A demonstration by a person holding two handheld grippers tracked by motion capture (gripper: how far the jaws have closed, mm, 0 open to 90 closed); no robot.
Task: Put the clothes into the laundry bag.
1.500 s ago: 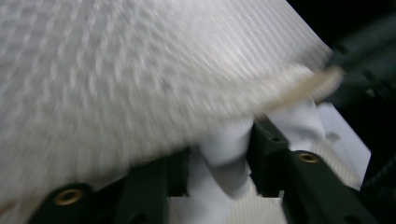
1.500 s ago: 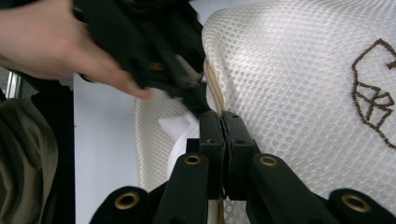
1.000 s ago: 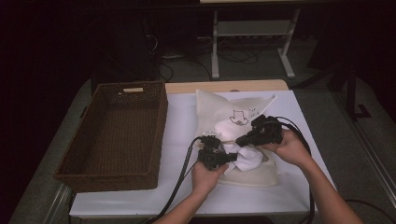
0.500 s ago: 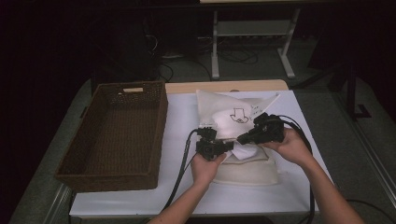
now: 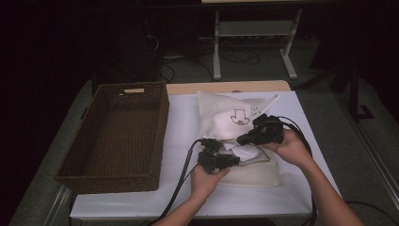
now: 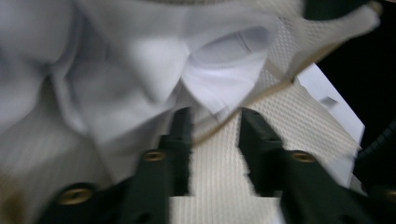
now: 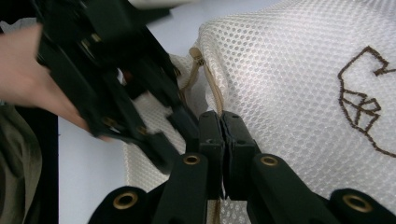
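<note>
1. wicker basket (image 5: pixel 113 136) is sitting at the table's left, well apart from the work.
2. my left gripper (image 5: pixel 234 161) is hovering with jaws parted at the bag's mouth, gripping nothing, the white garment (image 6: pixel 154 79) just ahead of them.
3. mesh laundry bag (image 5: pixel 226 117) is lying mid-table, garment half out of its opening.
4. my right gripper (image 7: pixel 222 122) is pinching the bag's zipper edge (image 7: pixel 212 88), jaws closed tight.
5. risk: the thin edge may be slipping free, or the left jaws snagging mesh along with cloth.
</note>
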